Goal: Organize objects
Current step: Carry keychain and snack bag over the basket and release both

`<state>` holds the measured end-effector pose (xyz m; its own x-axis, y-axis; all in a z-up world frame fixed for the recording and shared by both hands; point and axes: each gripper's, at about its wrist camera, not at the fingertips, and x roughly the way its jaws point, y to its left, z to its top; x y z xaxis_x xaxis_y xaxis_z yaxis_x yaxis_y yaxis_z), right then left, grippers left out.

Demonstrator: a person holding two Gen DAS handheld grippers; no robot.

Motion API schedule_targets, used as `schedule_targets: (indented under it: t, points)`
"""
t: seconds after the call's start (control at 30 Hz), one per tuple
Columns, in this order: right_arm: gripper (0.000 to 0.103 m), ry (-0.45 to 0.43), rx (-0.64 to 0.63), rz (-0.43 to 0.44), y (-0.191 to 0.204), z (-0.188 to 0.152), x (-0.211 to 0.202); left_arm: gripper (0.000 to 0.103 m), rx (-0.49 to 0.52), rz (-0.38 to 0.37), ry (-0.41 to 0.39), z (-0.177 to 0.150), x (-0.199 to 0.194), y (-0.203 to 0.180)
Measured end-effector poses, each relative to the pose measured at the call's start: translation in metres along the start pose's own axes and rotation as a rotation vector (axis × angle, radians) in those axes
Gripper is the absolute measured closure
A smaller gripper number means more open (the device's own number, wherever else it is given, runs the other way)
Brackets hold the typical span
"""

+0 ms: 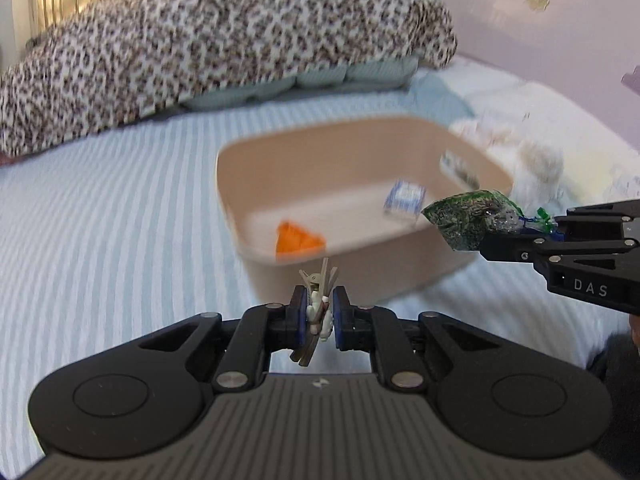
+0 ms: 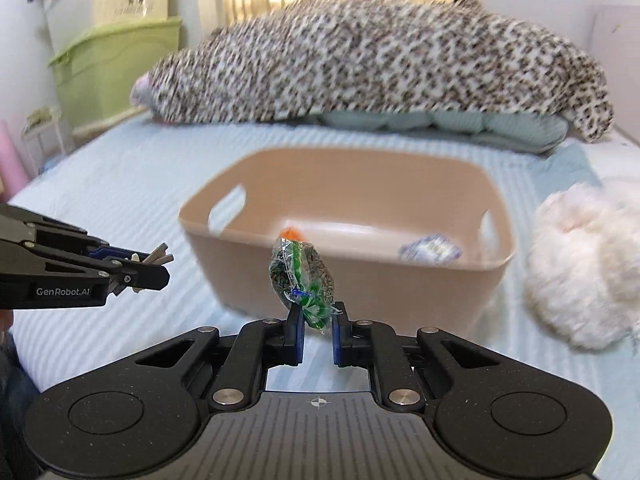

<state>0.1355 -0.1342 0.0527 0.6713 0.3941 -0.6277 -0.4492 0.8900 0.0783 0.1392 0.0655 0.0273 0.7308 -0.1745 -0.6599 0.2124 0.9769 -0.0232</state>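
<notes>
Both loads are on their way to the beige plastic basket (image 2: 348, 240) on the striped bed (image 1: 100, 208). The left claw (image 1: 319, 312) pinches a small pale bundle of sticks (image 1: 318, 300); the right claw (image 2: 318, 322) grips a green-wrapped cellophane packet (image 2: 302, 276) near the basket's front wall. Next, each likely needs carrying over the rim before release.

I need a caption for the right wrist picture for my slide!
Right hand-held gripper holds a green wrapped packet by its twisted end before the beige bin on the striped bed.

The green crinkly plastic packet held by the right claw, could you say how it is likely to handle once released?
The green crinkly plastic packet sticks out from the right claw, pinched only at its twisted end, so it probably weighs little. Its glossy wrapper may be slippery. Dropped into the beige plastic basket, it would likely land softly.
</notes>
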Motion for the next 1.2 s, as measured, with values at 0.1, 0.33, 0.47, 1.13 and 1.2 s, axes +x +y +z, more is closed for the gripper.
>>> schedule_targets:
  t: [0.1, 0.33, 0.47, 1.13, 1.2]
  points:
    - [0.090, -0.056, 0.020, -0.016, -0.011, 0.016, -0.011, 0.089, -0.016, 0.001, -0.034, 0.020, 0.001, -0.003]
    - [0.090, -0.123, 0.071, -0.088, -0.043, 0.052, -0.002, 0.089, -0.076, 0.037, -0.061, 0.061, 0.031, -0.011]
    - [0.090, -0.114, 0.095, -0.130, -0.060, 0.064, 0.015, 0.089, -0.071, 0.056, -0.029, 0.074, 0.059, -0.015]
    - [0.042, 0.107, 0.107, -0.171, -0.077, 0.053, 0.075, 0.030, -0.106, 0.134, 0.126, 0.065, 0.107, -0.017]
    - [0.035, 0.070, 0.129, -0.166, -0.076, 0.054, 0.062, 0.029, -0.099, 0.130, 0.113, 0.067, 0.096, -0.019]
